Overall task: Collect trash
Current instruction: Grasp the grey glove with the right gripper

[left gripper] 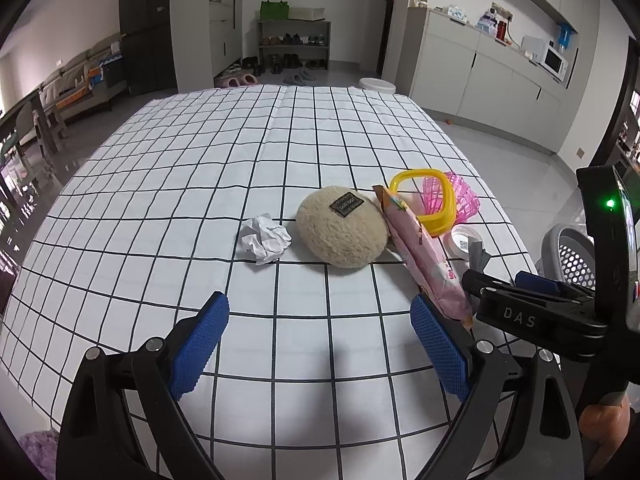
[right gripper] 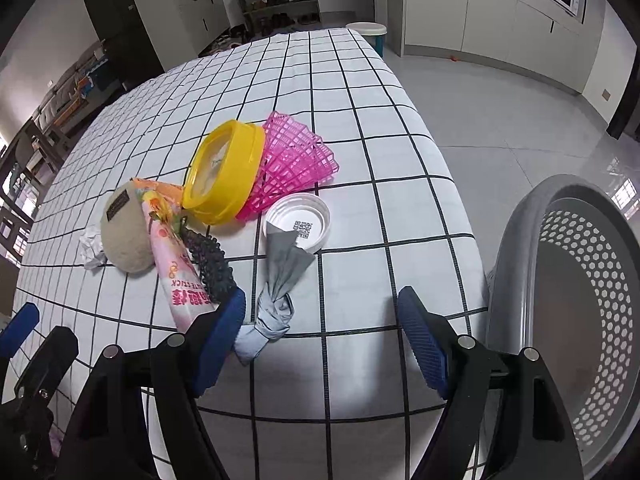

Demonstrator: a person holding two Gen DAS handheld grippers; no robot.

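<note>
A crumpled white paper ball (left gripper: 265,239) lies on the checked tablecloth (left gripper: 200,160), ahead of my open, empty left gripper (left gripper: 320,344). A pink snack wrapper (left gripper: 424,254) lies to the right of a beige plush pouch (left gripper: 340,232); the wrapper also shows in the right wrist view (right gripper: 176,264). A knotted grey rag (right gripper: 276,288) lies just ahead of my open, empty right gripper (right gripper: 320,336), its tip on a white lid (right gripper: 298,222). A black beaded band (right gripper: 208,264) lies beside the wrapper. A grey perforated bin (right gripper: 580,320) stands off the table's right edge.
A yellow-rimmed container (right gripper: 224,172) and a pink plastic mesh basket (right gripper: 296,156) lie tipped behind the lid. The table edge runs close to the bin. A white stool (right gripper: 366,30) stands at the table's far end. Cabinets line the right wall.
</note>
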